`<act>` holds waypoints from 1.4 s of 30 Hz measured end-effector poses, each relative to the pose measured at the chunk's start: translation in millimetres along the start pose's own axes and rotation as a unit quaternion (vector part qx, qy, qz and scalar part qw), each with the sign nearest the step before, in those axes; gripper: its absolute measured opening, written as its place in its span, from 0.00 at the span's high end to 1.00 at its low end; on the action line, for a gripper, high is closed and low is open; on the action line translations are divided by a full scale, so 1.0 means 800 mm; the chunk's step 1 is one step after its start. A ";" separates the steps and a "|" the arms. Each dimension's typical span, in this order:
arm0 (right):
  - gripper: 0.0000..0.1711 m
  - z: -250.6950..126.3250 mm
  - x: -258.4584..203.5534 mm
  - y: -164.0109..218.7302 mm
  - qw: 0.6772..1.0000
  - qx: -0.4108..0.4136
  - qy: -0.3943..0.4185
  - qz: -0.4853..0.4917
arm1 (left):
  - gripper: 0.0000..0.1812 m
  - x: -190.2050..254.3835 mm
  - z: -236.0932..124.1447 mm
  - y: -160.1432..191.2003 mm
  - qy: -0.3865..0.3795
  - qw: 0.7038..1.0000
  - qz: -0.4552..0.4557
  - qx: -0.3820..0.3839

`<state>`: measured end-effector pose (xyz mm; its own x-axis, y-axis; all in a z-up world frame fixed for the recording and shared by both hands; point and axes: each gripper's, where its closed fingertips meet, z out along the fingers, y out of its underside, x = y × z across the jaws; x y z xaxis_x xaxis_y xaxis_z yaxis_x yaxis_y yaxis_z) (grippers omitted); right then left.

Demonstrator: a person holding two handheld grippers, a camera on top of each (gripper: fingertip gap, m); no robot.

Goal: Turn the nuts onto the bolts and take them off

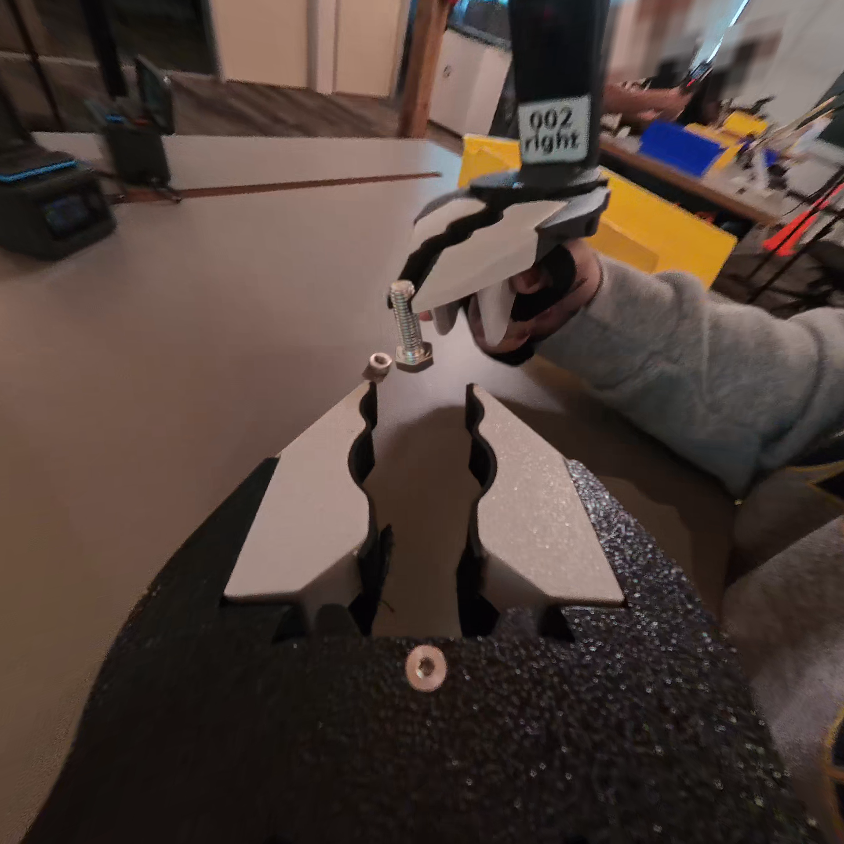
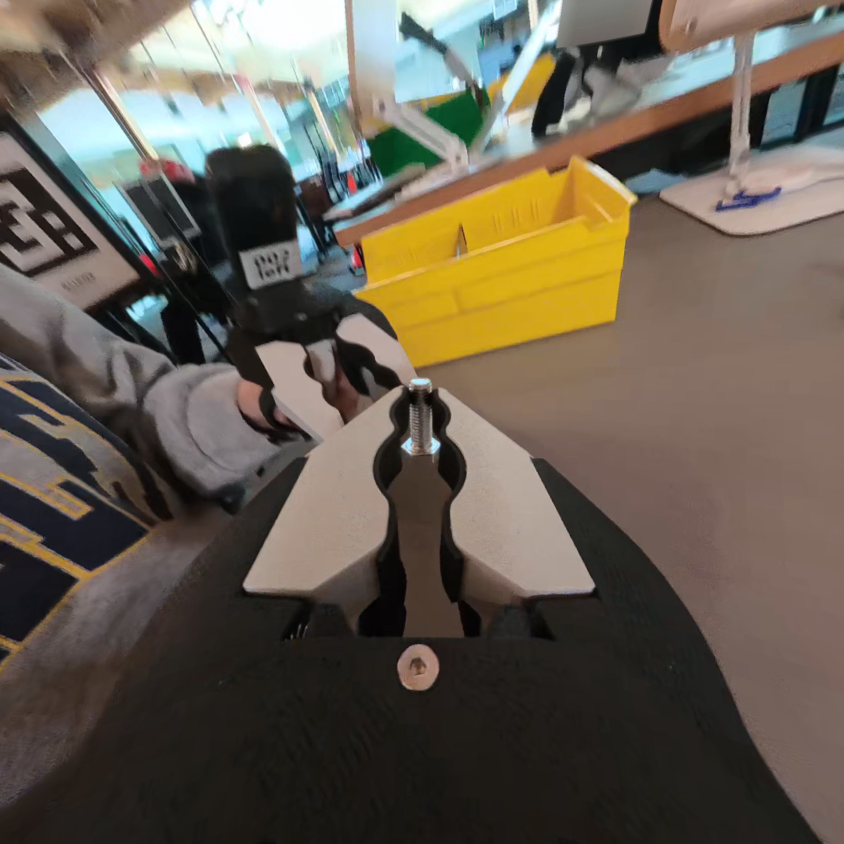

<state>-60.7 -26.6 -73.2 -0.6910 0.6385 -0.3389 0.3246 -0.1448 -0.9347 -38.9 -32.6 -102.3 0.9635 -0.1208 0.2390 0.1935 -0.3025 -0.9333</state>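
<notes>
Bright, glossy metal on the threaded bolt (image 1: pixel 408 322) and the small nut (image 1: pixel 379 364). Matt grey, smooth table (image 1: pixel 182 319). Rough, grainy black plastic on the left gripper (image 1: pixel 421 402) body, with matt pale fingers (image 1: pixel 319 502). Glossy yellow plastic bin (image 2: pixel 498 274). Soft grey cloth sleeve (image 1: pixel 685 365).

silver bolt (image 1: pixel 408 326) upright, head down, small nut (image 1: pixel 379 364) just beside it

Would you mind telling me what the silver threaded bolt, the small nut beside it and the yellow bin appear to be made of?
The silver hex-head bolt, pinched at its tip by the right gripper, looks like bright plated steel: shiny, with crisp threads. The small nut on the grey table seems duller metal, though it is blurred. The yellow bin looks like moulded plastic: uniform colour, matte, ribbed walls.
</notes>
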 end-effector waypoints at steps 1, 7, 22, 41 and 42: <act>0.95 -0.005 -0.005 -0.005 1.000 0.022 -0.010 0.004 | 0.80 0.007 0.003 -0.004 0.015 1.000 -0.003 0.015; 0.96 -0.025 -0.024 -0.011 0.995 0.081 -0.055 0.012 | 0.82 0.022 0.023 -0.003 0.034 0.999 -0.009 0.017; 0.96 -0.022 -0.024 -0.004 0.996 0.079 -0.047 -0.010 | 0.91 0.026 0.033 -0.013 0.040 0.998 -0.029 0.051; 0.82 -0.086 0.106 0.113 0.913 -0.263 0.300 -0.080 | 0.91 -0.040 0.027 -0.005 -0.122 0.989 0.069 0.055; 0.83 -0.083 0.107 0.117 0.914 -0.265 0.299 -0.073 | 0.91 -0.039 0.027 -0.005 -0.122 0.988 0.071 0.055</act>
<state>-46.5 65.0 -182.2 -0.3266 0.9437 0.0521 0.6335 0.2595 -0.7289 -66.1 -6.9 -111.8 0.9957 0.0808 0.0449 0.0597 -0.1917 -0.9796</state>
